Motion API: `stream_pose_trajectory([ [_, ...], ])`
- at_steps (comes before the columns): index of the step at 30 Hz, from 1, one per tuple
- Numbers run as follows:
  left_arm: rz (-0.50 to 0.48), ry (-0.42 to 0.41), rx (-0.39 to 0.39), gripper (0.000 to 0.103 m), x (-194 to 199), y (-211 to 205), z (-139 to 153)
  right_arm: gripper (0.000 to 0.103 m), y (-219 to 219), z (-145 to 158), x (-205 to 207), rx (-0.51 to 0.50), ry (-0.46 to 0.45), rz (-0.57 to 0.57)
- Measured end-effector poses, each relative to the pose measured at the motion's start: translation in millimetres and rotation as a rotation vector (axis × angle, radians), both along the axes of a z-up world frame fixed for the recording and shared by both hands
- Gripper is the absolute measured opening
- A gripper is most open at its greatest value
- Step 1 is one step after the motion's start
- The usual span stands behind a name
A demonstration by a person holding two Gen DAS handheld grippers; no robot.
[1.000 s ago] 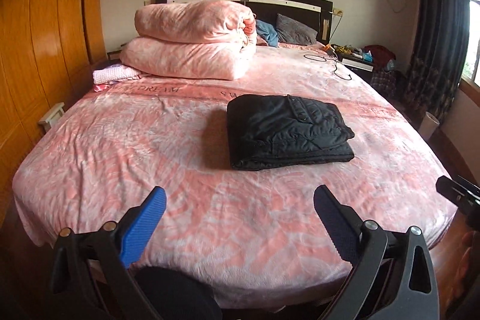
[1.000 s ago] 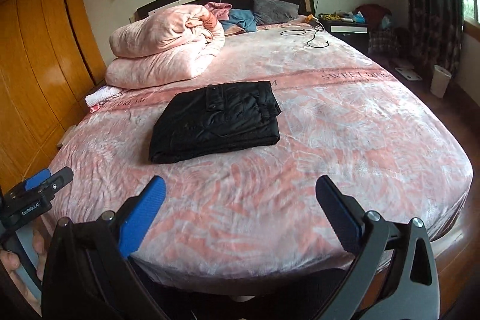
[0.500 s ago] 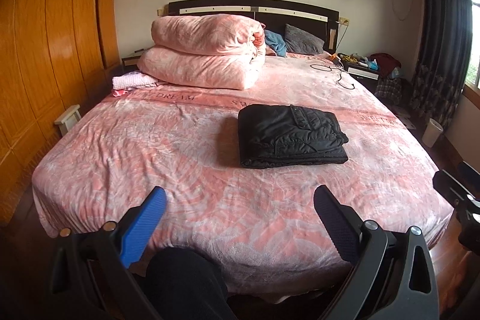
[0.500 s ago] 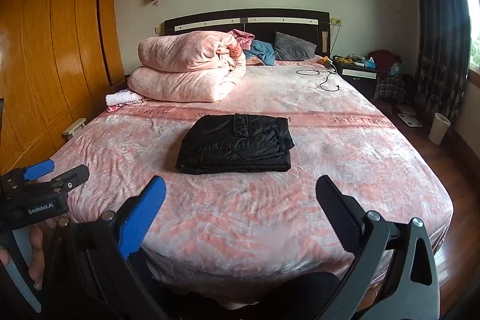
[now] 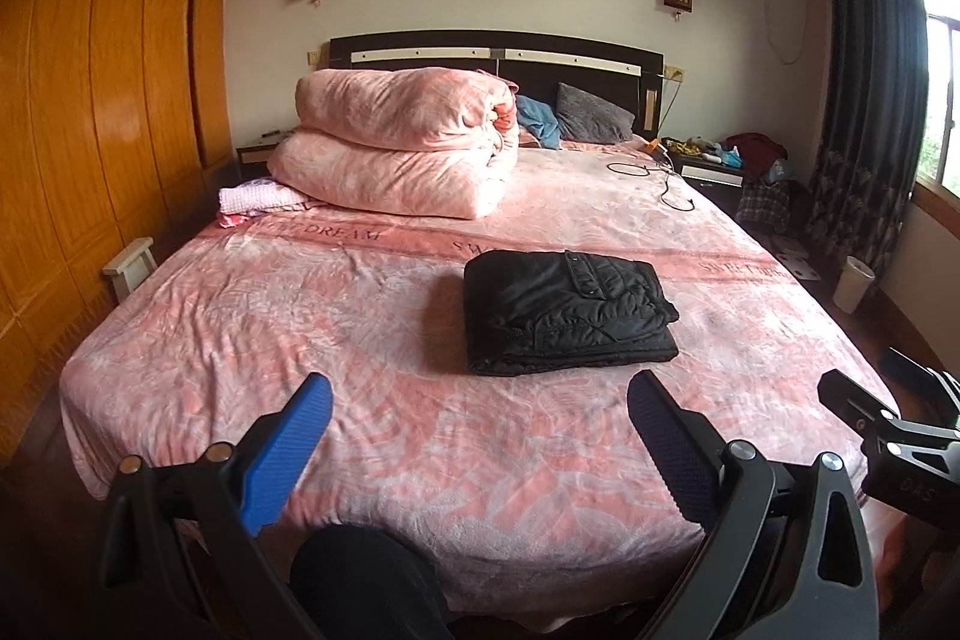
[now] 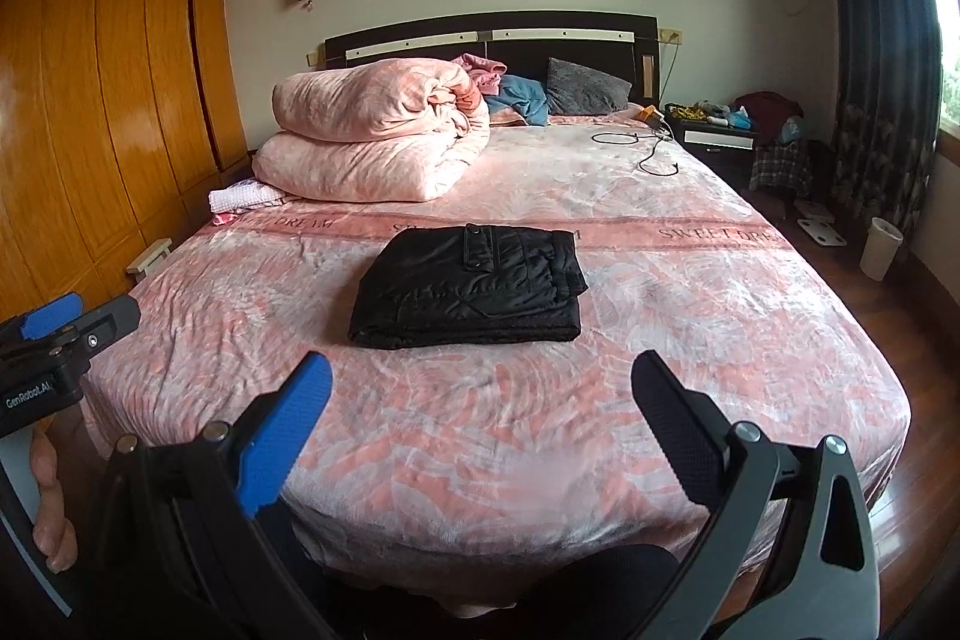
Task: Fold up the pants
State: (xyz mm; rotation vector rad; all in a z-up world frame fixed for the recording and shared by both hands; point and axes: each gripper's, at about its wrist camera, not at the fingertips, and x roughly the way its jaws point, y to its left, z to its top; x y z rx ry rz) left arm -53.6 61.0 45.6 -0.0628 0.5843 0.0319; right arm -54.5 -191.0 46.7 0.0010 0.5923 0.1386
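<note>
The black quilted pants (image 5: 564,313) lie folded into a flat rectangle in the middle of the pink bed (image 5: 300,340); they also show in the right wrist view (image 6: 474,289). My left gripper (image 5: 480,406) is open and empty, held back beyond the foot of the bed, well short of the pants. My right gripper (image 6: 483,388) is open and empty too, at about the same distance. Each gripper shows at the edge of the other's view, the right one (image 5: 882,430) and the left one (image 6: 66,334).
A folded pink duvet (image 5: 402,142) lies at the head of the bed on the left, with pillows (image 5: 591,115) and a black cable (image 5: 660,178) to its right. A wooden wardrobe (image 5: 90,100) lines the left wall. A nightstand (image 5: 714,169), curtain and white bin (image 5: 855,283) stand on the right.
Both grippers have drawn back and risen from the bed, so the pants look farther off and more of the room shows. The pants have not moved.
</note>
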Motion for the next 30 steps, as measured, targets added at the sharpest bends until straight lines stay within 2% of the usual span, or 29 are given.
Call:
stream_pose_trajectory([
  [11, 0.008, 0.016, -0.025, 0.099, 5, 1, -3, 0.100, -1, -2, 10, -0.002, 0.009, -0.001],
  [16, 0.007, 0.032, -0.023, 0.099, 16, 3, -9, 0.100, 3, -9, 22, -0.004, 0.023, 0.005],
  [30, -0.009, 0.084, -0.080, 0.099, 45, 9, -29, 0.100, 5, -26, 47, -0.013, 0.059, -0.004],
])
